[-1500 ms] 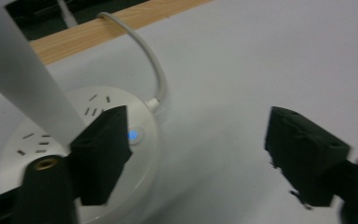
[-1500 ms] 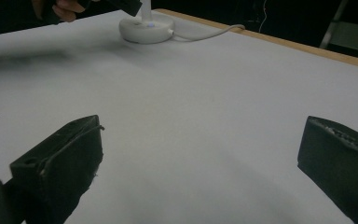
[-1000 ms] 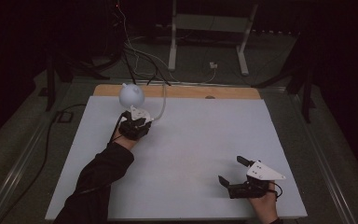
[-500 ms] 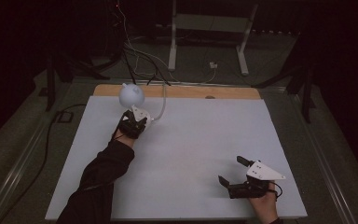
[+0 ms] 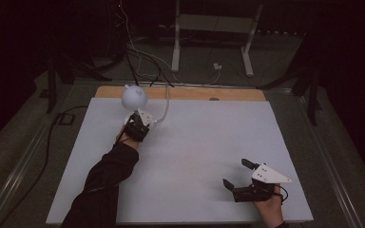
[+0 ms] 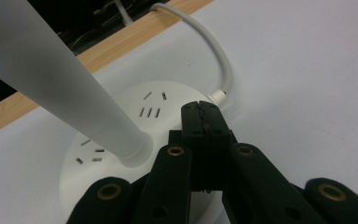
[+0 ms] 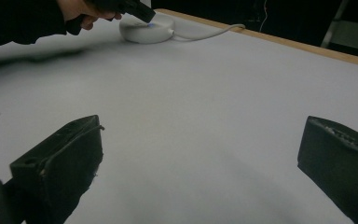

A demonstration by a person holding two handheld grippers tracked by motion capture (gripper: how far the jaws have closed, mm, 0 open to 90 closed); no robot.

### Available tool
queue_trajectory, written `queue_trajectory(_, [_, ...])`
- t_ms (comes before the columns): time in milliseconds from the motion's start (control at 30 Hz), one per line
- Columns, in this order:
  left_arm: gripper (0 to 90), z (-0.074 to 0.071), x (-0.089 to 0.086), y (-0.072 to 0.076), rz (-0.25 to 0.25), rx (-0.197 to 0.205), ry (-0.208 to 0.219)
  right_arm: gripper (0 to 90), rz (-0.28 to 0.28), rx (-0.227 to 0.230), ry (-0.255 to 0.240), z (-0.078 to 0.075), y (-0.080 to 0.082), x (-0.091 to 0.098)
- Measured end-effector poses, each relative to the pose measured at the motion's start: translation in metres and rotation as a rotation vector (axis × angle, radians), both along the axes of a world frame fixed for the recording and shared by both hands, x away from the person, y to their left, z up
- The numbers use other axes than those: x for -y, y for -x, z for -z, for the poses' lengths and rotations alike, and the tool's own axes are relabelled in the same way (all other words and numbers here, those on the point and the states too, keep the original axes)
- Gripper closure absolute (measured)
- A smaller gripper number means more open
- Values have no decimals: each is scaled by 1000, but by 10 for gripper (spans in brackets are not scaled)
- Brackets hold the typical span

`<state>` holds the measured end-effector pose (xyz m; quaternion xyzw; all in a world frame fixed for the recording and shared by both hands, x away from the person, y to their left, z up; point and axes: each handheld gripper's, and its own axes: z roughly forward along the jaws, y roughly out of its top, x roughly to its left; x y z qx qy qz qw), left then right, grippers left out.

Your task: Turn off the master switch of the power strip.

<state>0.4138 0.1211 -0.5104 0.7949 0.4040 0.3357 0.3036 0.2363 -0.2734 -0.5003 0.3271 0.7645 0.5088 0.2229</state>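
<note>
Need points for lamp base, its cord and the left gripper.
lamp base [image 6: 154, 103]: left gripper view, top face by the socket slots
cord [image 6: 223, 65]: left gripper view, mid-curve
left gripper [image 6: 203, 114]: left gripper view, closed jaw tips

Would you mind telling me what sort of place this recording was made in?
Probably a lab or workshop recording bench: a white-topped table in a dark room, loose cables on the floor behind, and a white metal stand beyond.

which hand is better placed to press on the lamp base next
Left. The left gripper has its fingers shut, tips right over the round white lamp base beside the stem. The right gripper rests open at the table's near right corner, far from the lamp.
</note>
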Motion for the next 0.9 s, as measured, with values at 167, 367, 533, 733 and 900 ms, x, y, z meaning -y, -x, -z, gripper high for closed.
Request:
queue_trajectory(167, [900,3,-1,-3,-7,-9,-3,0,-1,-4,1,0,0,0])
queue_trajectory(367, [900,3,-1,-4,-4,-9,-12,0,-1,-5,-1,0,0,0])
queue_trajectory(533, [900,3,0,-5,7,-9,-40,0,-3,-5,0,0,0,-1])
queue_trajectory(733, [900,2,3,-5,33,-29,-68,0,-3,-6,1,0,0,-1])
queue_trajectory(900, [900,2,0,-7,42,-40,-42,0,-3,-6,0,0,0,-1])
